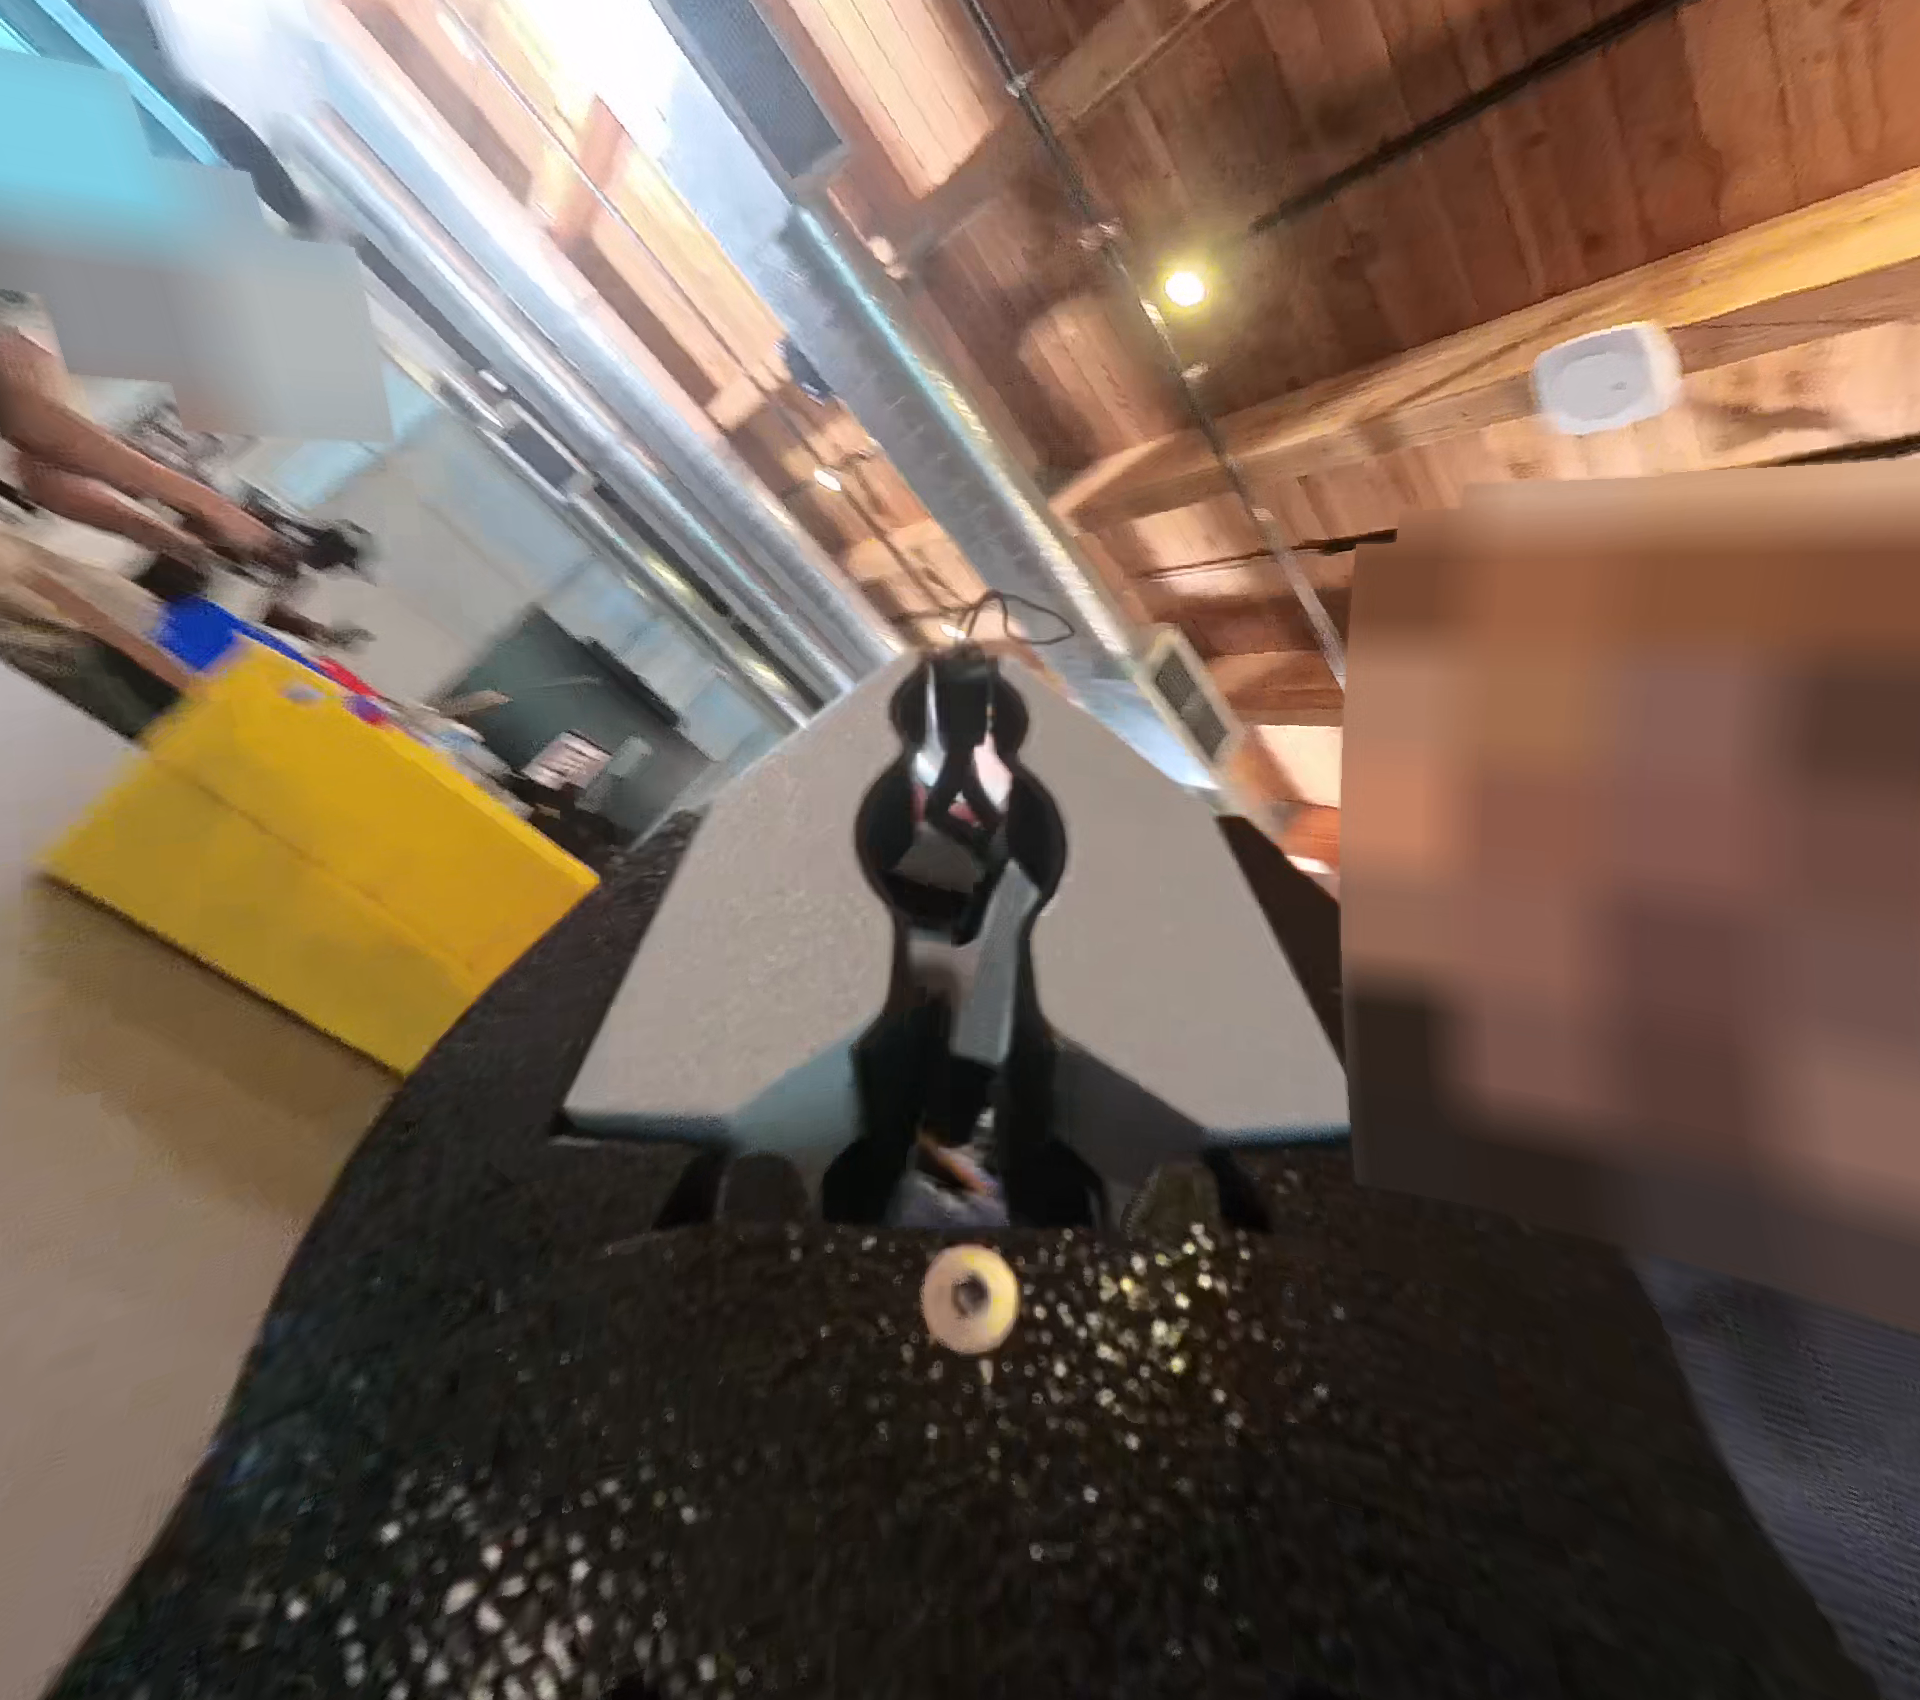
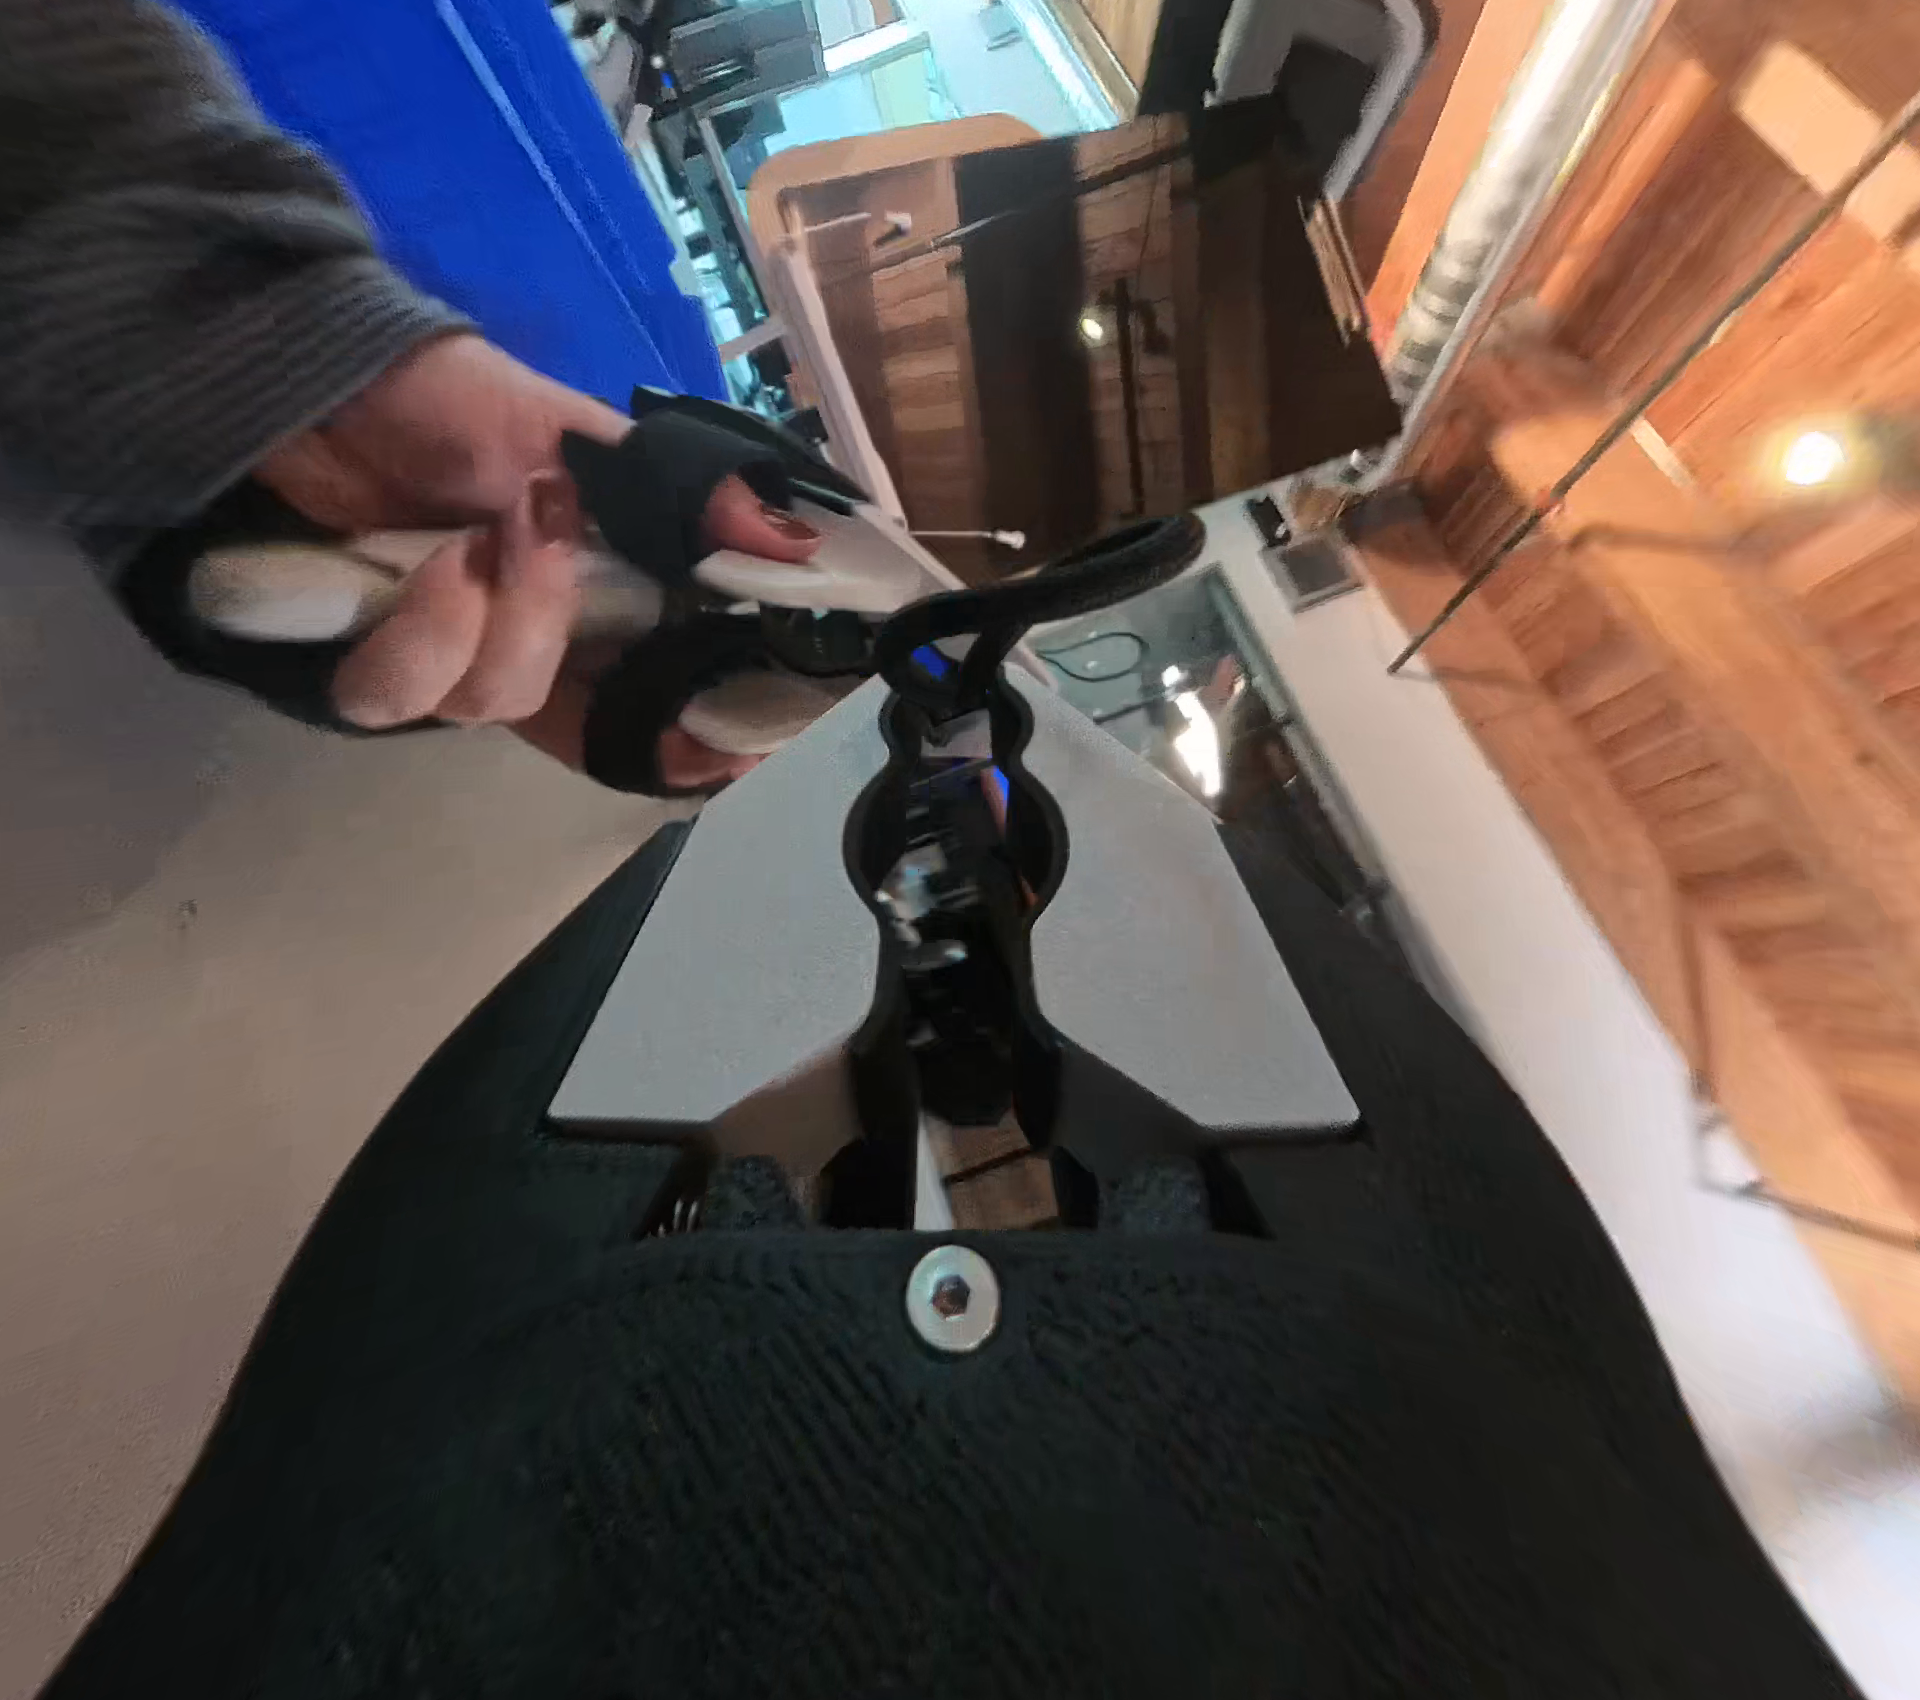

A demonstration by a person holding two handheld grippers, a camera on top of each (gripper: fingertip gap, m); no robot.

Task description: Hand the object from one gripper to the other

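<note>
Leftmost in the left wrist view, a yellow bin sits on the tan table, toward its far edge, and the left gripper, tilted up toward the wooden ceiling, has its grey fingers pressed together on a small black object with a thin wire loop at the tips. Across in the right wrist view, a person's hand with a grey sleeve holds the left gripper's handle in front of a blue bin. Further right, the right gripper is clenched on a black looped cord that arcs up from its tips, in the air clear of the table.
</note>
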